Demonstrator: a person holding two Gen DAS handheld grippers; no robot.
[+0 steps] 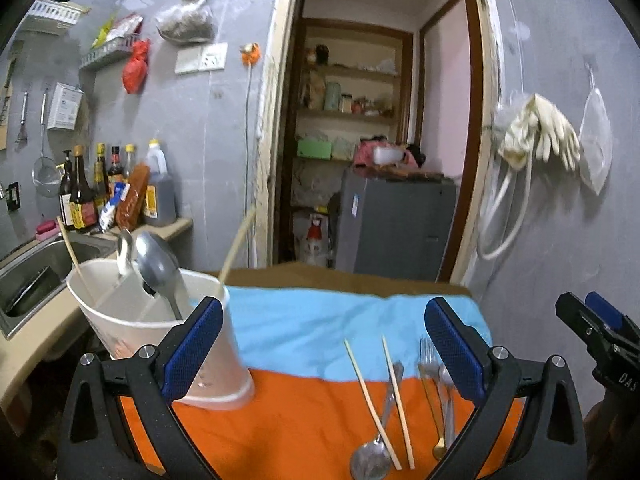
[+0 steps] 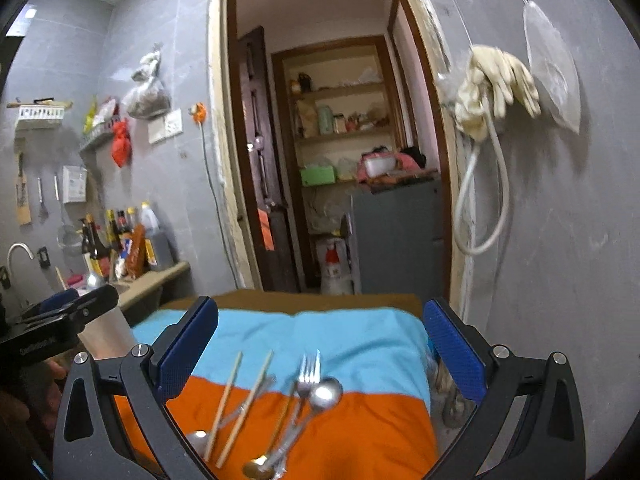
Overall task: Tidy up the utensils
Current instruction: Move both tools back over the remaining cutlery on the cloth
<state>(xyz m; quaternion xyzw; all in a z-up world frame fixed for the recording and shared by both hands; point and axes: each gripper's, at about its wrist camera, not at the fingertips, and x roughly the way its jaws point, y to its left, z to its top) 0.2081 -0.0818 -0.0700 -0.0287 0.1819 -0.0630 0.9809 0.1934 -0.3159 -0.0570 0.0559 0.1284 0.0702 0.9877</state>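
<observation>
A white utensil holder (image 1: 160, 320) stands at the left of the orange and blue cloth (image 1: 304, 412), with two spoons (image 1: 158, 266) and two chopsticks (image 1: 236, 250) in it. Loose utensils lie on the cloth: two chopsticks (image 1: 396, 396), a spoon (image 1: 370, 456) and forks (image 1: 430, 364). In the right wrist view I see the chopsticks (image 2: 236, 400), a fork (image 2: 308, 376) and a spoon (image 2: 326, 394). My left gripper (image 1: 324, 344) is open and empty beside the holder. My right gripper (image 2: 320, 348) is open and empty above the loose utensils.
A steel sink (image 1: 36, 272) and sauce bottles (image 1: 112, 188) are on the counter at the left. A doorway (image 1: 372, 140) with shelves and a grey cabinet (image 1: 396, 224) lies behind the table. Gloves (image 1: 540, 132) hang on the right wall.
</observation>
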